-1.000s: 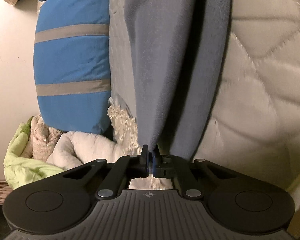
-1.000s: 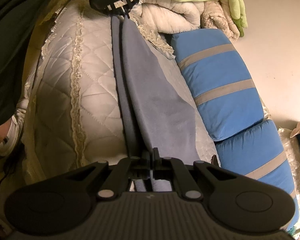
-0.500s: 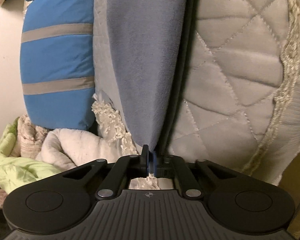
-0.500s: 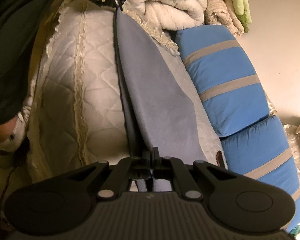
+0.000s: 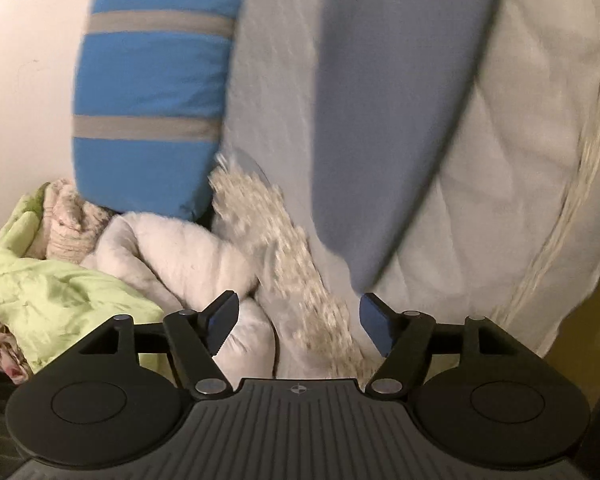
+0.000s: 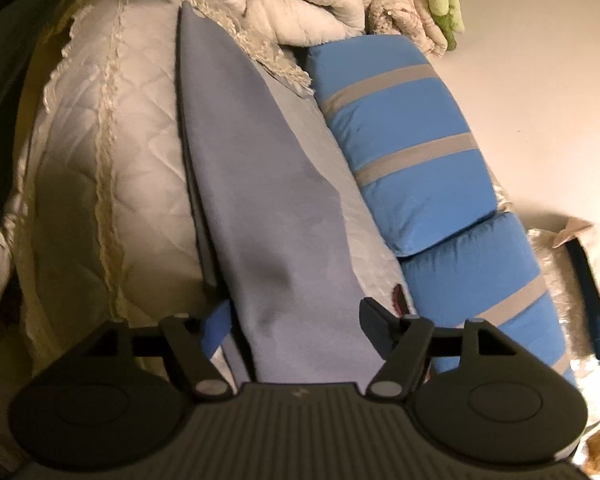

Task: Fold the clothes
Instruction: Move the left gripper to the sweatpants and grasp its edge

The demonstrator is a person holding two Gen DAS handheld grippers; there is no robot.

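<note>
Grey-blue garment (image 6: pixel 260 184): folded into a long narrow strip, lying flat on the quilted bedspread (image 6: pixel 112 168), running from 6 o'clock to 12 o'clock in the right wrist view.
Left gripper (image 5: pixel 298 320): jaws spread wide, released, grasping nothing; garment end just beyond them.
Right gripper (image 6: pixel 296 324): jaws spread wide, garment end lying loose between them.
2 blue pillows (image 6: pixel 404 132) with grey stripes: at 3 o'clock, beside the garment.
Green bedding (image 5: pixel 56 280): heaped by a white comforter (image 5: pixel 172 256).
</note>
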